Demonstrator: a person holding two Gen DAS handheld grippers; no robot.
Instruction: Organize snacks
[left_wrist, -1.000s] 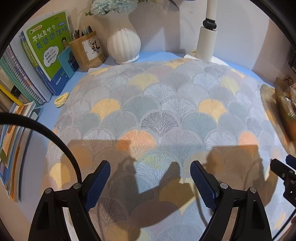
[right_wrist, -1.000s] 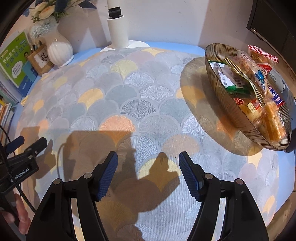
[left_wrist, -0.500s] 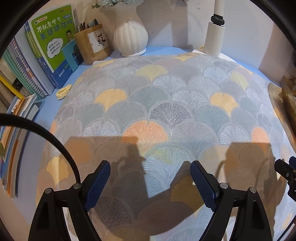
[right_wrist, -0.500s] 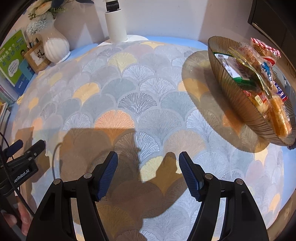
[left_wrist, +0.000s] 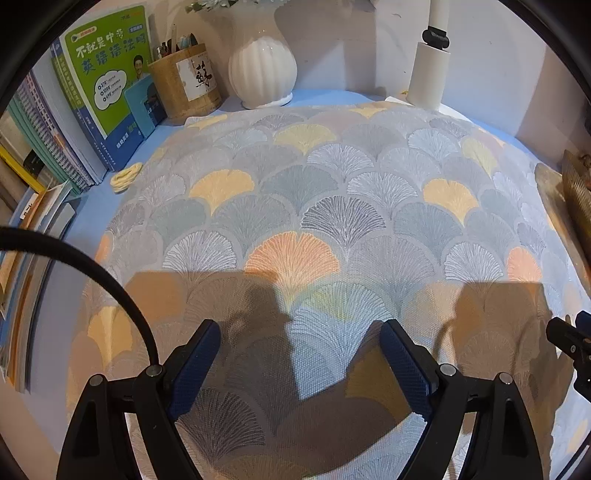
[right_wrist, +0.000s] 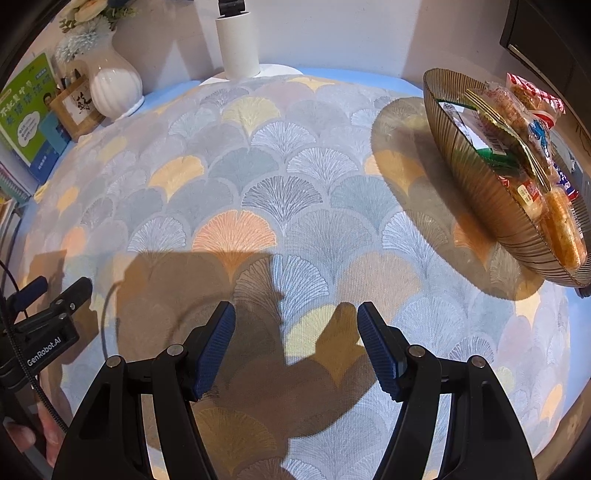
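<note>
1. Since the earlier frames, both our grippers have drawn nearer the far wall; the white vase (left_wrist: 262, 70) looms larger.
2. We see the fan-patterned cloth (left_wrist: 332, 206) spread beneath us.
3. At far right, the ribbed bowl (right_wrist: 476, 206) holds the snack packets (right_wrist: 517, 129).
4. Our left gripper (left_wrist: 297, 363) and right gripper (right_wrist: 295, 345) hover with jaws spread, grasping nothing.
</note>
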